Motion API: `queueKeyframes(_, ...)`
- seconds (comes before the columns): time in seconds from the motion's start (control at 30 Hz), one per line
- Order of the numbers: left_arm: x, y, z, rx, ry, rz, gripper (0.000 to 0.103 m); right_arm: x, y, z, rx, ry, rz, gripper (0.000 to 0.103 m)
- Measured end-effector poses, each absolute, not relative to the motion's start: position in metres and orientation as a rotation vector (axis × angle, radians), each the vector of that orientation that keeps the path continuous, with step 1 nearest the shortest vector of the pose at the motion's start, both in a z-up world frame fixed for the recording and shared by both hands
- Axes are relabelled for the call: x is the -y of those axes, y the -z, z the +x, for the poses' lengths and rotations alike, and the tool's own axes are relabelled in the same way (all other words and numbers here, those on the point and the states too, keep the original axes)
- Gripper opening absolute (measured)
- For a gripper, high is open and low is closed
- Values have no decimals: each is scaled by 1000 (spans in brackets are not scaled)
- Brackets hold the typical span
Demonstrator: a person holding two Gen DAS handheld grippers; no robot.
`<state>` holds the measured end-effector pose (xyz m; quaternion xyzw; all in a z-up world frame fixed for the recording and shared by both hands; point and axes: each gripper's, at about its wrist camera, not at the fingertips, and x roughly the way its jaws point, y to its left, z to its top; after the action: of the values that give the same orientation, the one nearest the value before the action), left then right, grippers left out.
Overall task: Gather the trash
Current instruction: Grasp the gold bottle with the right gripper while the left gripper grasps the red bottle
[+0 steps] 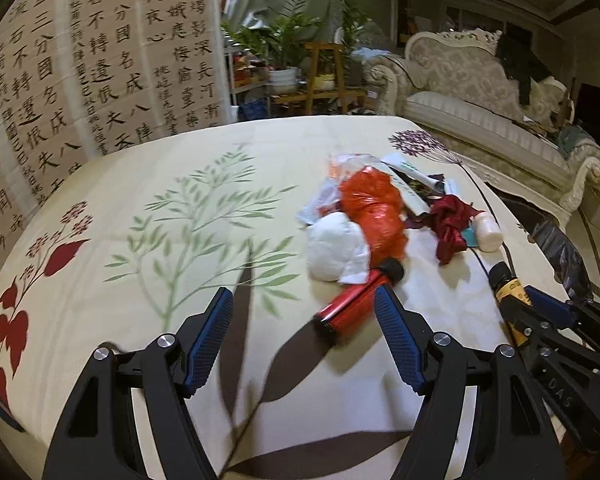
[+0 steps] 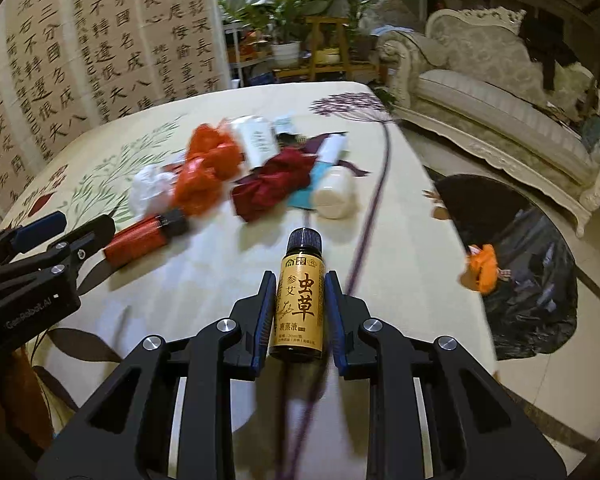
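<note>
Black-framed and blue-padded, the left claw (image 1: 304, 336) sits nearest the lens in the left wrist view, its jaws spread wide and gripping nothing. Just ahead of it and toward its right finger lies a red tube (image 1: 356, 300) with a black cap, flat on the floral-printed counter (image 1: 180, 208). The tube's long axis runs diagonally, cap pointing away and to the right toward the pile, and the right finger's tip overlaps its body in this view. Whether they touch cannot be told. To take it, the left claw would, I judge, need to shift right and turn so the jaws straddle the tube across its width.

Further right is the rest of the trash: a white crumpled wad (image 1: 334, 248), an orange plastic bag (image 1: 376, 212), a dark red wrapper (image 1: 452, 224) and a white bottle (image 1: 488, 232) on its side.

Right of these, the right claw (image 2: 300, 308) is clamped on a small amber bottle (image 2: 302, 300) with a black cap, held lengthwise between the pads above the counter. A black trash bag (image 2: 532, 280) gapes on the floor beyond the counter's right edge, so the right claw is the nearer one to it.
</note>
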<state>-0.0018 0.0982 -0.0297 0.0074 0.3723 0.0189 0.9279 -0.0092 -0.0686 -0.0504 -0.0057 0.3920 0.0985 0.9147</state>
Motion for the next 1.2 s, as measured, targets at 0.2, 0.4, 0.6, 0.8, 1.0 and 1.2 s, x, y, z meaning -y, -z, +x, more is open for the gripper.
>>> queueKeyframes(0.2,-85,37,12,-824,15,9,71,84,52,-6,-804,-191,27,25)
queueKeyframes(0.4,-69,40,9,-857,65,11,71,93,52,-4,-802,-202,44,25)
queueKeyframes(0.6,-61,37,6,-868,112,-26,71,100,54,0,-812,-204,56,25)
queueKeyframes(0.8,-59,40,18,-871,69,4,71,103,56,0,-810,-213,66,23)
queueKeyframes(1.0,-56,43,23,-880,70,42,51,104,56,3,-807,-206,55,23)
queueKeyframes(1.2,-54,49,20,-894,80,33,34,106,56,4,-805,-211,51,23)
